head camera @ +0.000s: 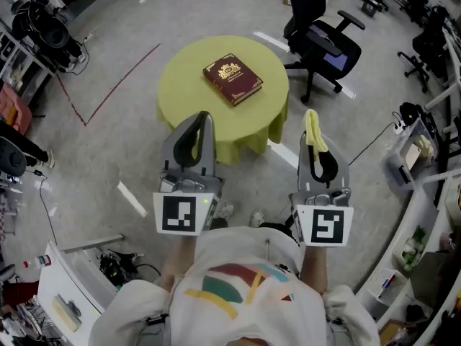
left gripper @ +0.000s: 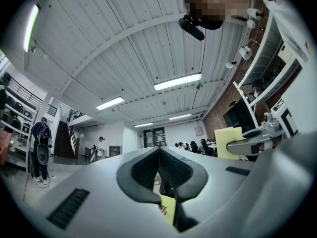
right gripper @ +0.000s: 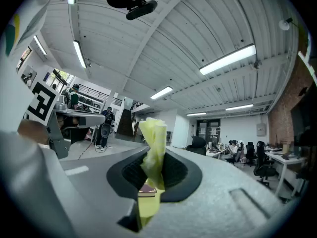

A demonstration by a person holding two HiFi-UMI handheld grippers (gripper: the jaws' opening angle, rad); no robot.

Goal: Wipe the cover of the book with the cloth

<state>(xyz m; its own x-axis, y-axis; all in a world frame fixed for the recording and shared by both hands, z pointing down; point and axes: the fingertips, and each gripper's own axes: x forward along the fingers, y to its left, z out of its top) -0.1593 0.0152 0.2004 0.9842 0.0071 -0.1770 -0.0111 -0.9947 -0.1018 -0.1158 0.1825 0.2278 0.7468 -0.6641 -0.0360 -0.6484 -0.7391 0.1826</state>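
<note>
A dark red book (head camera: 232, 79) with a gold emblem is seen lying closed and flat on the round worktop (head camera: 180, 85), which is draped in yellow-green fabric. Both grippers are held in the air on the near side of the book, well apart from it. The left gripper (head camera: 204, 117) is pressed together, with nothing caught between its jaws. The right gripper (head camera: 311, 121) is clamped on a yellow cloth (head camera: 315, 137), whose bunched end sticks out past the jaw tips. A black office chair (head camera: 322, 43) is parked beyond the book, to its right.
</note>
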